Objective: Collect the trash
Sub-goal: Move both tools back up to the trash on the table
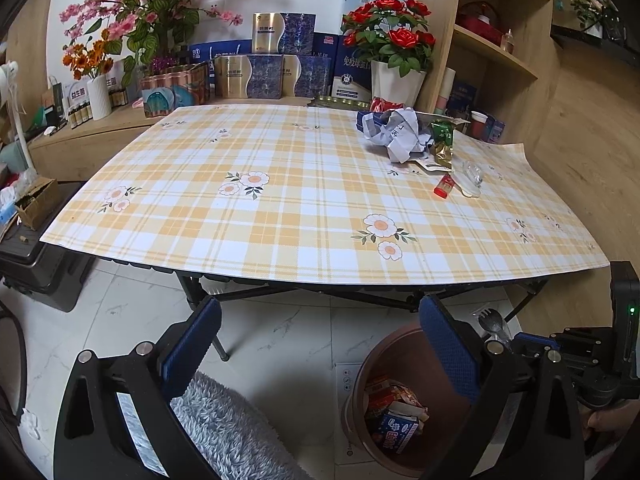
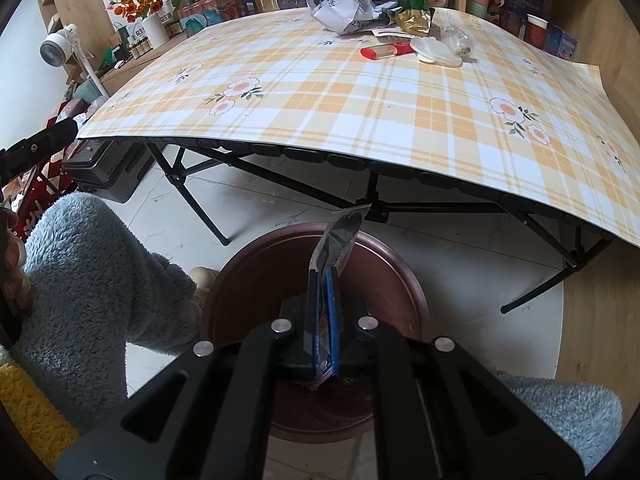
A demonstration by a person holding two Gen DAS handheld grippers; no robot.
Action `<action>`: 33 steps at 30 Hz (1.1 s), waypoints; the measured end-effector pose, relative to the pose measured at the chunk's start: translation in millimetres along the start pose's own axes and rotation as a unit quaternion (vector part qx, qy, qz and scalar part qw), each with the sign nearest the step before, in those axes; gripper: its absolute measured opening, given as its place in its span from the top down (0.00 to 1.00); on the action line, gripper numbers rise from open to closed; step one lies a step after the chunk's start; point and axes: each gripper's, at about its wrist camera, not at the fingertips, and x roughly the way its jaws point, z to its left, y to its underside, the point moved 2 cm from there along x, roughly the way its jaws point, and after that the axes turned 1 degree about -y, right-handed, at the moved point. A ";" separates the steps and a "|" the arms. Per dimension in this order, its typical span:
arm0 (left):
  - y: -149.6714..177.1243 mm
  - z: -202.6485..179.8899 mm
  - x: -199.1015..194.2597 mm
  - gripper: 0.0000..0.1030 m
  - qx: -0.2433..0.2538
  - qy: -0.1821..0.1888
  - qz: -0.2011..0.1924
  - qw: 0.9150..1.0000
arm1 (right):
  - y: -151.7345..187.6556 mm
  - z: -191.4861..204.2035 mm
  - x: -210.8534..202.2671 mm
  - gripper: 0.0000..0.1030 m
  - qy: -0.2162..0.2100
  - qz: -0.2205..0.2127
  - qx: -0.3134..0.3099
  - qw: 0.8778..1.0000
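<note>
Right tool (image 2: 325, 280) clamped on a clear-wrapped plastic fork (image 2: 340, 236), held above the brown bin (image 2: 256, 264) on the floor. Left tool (image 1: 320, 344) spread wide, empty — remaining trash pile (image 1: 404, 136) sits on the table (image 1: 280, 208), far right corner.

One bin (image 1: 360, 384), one table (image 1: 280, 240), one wrapped fork (image 2: 340, 236), two flowerpots.

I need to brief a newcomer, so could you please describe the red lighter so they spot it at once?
Start at the checked table and go to the trash pile at its far corner. The lighter lies flat just in front, beside a white lid; it is the only small red stick.
</note>
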 end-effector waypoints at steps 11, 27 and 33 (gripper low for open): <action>0.5 -0.2 1.2 0.06 -0.001 0.000 0.001 1.000 | -4.1 0.5 -16.9 0.09 -0.002 -0.042 0.002 0.999; 1.9 1.3 2.8 0.06 -0.001 -0.004 0.004 1.000 | -6.7 -14.7 -21.5 0.06 0.013 -0.059 0.041 0.997; 2.3 4.2 4.3 0.06 -0.010 -0.005 0.009 1.000 | -8.1 -30.8 -27.0 0.05 0.014 -0.073 0.082 0.994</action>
